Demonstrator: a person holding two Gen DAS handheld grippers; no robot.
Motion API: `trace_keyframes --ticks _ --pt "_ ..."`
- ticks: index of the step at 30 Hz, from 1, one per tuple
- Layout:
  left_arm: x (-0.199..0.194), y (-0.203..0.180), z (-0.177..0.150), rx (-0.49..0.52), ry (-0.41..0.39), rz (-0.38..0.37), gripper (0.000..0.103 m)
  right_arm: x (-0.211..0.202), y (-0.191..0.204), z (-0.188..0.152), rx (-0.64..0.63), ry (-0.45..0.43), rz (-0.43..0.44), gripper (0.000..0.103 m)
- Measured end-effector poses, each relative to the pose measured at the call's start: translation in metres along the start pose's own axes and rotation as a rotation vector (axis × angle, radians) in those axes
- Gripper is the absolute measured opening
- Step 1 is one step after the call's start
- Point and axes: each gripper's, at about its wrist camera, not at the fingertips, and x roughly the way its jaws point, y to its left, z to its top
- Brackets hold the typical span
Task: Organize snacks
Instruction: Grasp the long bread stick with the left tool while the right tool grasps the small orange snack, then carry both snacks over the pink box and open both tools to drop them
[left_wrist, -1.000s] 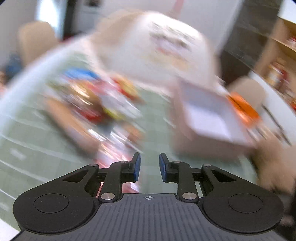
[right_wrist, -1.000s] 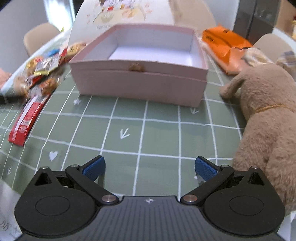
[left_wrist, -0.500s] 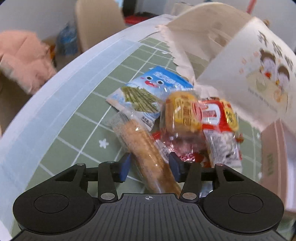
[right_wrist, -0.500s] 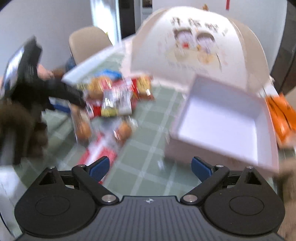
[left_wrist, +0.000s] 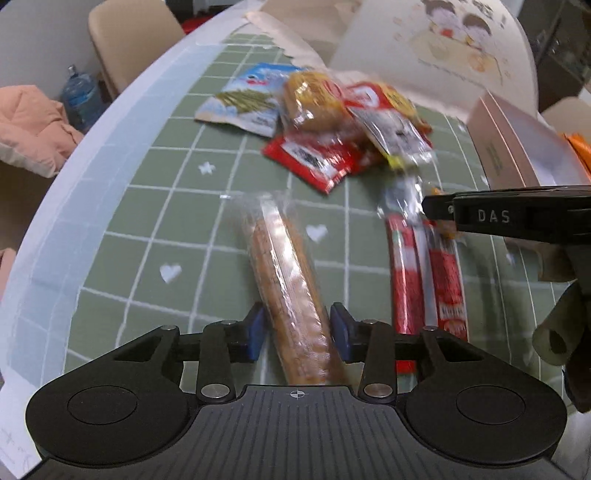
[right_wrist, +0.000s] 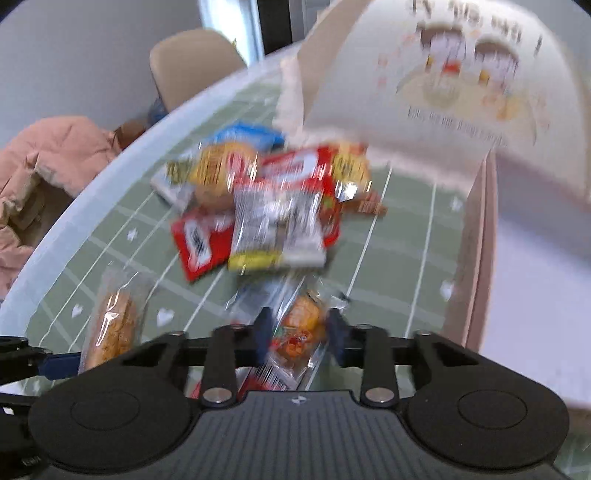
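Biscuit stick (left_wrist: 291, 295) clamped by left gripper (left_wrist: 298, 330); right gripper (right_wrist: 299, 336) clamps orange snack (right_wrist: 297, 332).

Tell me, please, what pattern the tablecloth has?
Green tablecloth with a white grid, hearts and stars; clearest in the left wrist view.

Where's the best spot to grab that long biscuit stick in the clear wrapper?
Grip the long biscuit stick across its narrow width near the close end, coming in along its length. It lies flat, pointing away, so the left gripper fingers fit either side of it, as they do here.
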Motion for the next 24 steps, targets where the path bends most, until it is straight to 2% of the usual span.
trace_keyframes --ticks 3,6,9,13,16,18,20,24 --pt "0.0 -0.006 -0.002 0.009 -0.002 -0.001 0.042 -0.013 0.0 -0.024 -0.031 0.028 0.032 0.021" --pt "-0.002 -0.01 -0.002 0.013 0.004 -0.019 0.036 -0.033 -0.006 -0.052 -0.051 0.049 0.035 0.021" --pt "-0.006 -0.02 -0.001 0.033 0.01 -0.035 0.034 -0.057 -0.026 -0.078 -0.017 0.067 0.016 0.021" --pt "-0.021 -0.041 0.001 0.089 -0.008 -0.1 0.033 -0.094 -0.058 -0.105 0.074 0.046 -0.042 0.021" --pt "-0.04 -0.063 0.001 0.146 -0.043 -0.186 0.033 -0.118 -0.082 -0.116 0.143 0.003 -0.119 0.021" --pt "-0.061 -0.078 0.004 0.175 -0.084 -0.277 0.033 -0.136 -0.093 -0.123 0.19 -0.029 -0.149 0.021" --pt "-0.083 -0.092 0.013 0.21 -0.139 -0.353 0.033 -0.154 -0.102 -0.127 0.226 -0.067 -0.172 0.021" --pt "-0.12 -0.125 0.055 0.27 -0.296 -0.472 0.033 -0.186 -0.113 -0.131 0.27 -0.144 -0.202 0.021"
